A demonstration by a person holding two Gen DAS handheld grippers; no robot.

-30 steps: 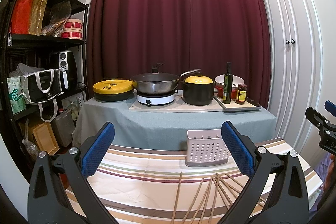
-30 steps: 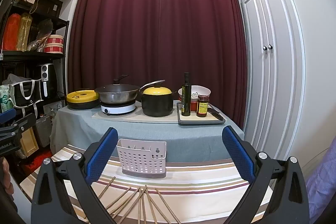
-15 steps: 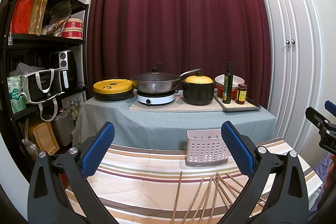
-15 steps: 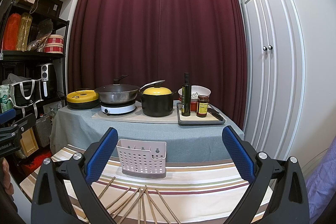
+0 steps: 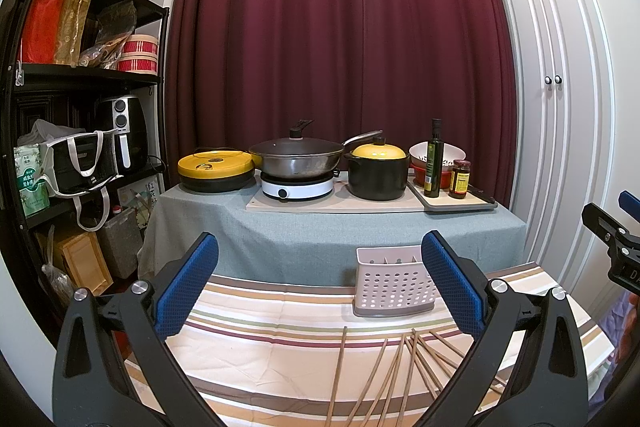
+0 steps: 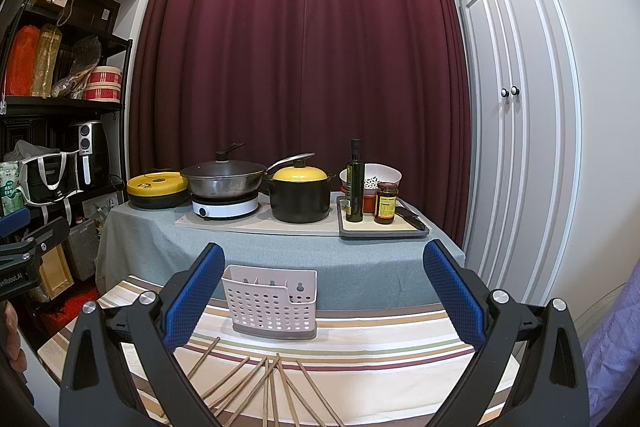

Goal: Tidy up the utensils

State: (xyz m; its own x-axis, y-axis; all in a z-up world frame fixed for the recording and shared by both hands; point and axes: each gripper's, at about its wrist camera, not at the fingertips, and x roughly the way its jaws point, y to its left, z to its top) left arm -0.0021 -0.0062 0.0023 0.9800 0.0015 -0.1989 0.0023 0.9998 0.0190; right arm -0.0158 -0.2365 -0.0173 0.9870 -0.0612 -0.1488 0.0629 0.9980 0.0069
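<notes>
Several brown wooden chopsticks lie scattered on the striped tablecloth near its front edge. Behind them stands an empty pale perforated utensil holder, upright at the table's far edge. My left gripper hovers open above the cloth, left of the chopsticks, with nothing between its blue pads. My right gripper is open too, above and right of the holder, holding nothing.
A grey-clothed table behind carries a yellow electric pan, a wok on a hotplate, a black pot with yellow lid, an oil bottle and a jar. Black shelves stand left, white cupboard doors right.
</notes>
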